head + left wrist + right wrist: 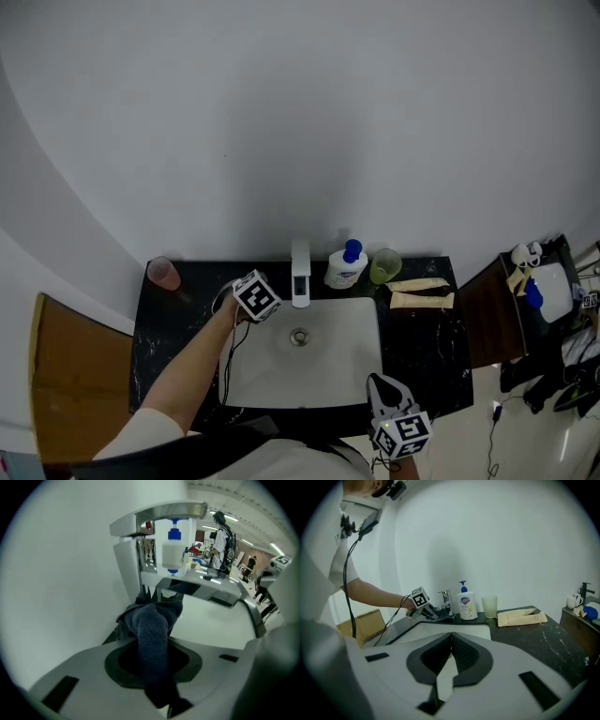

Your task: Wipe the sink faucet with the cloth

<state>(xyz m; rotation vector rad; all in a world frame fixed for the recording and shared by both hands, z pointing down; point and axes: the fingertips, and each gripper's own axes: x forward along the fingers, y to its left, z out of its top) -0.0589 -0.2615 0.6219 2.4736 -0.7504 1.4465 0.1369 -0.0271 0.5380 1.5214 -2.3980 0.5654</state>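
The faucet is a white and chrome block at the back rim of the sink. My left gripper sits just left of its base, shut on a dark blue cloth. In the left gripper view the cloth bulges out between the jaws and fills the gap up to the faucet body, whose spout hangs above. Whether the cloth touches the faucet I cannot tell. My right gripper hovers at the sink's front right corner, jaws shut with nothing in them. From there the left gripper shows beside the faucet.
A soap pump bottle, a green cup and two beige packets stand right of the faucet on the black counter. A pink cup is at the back left. A cardboard box sits left of the counter.
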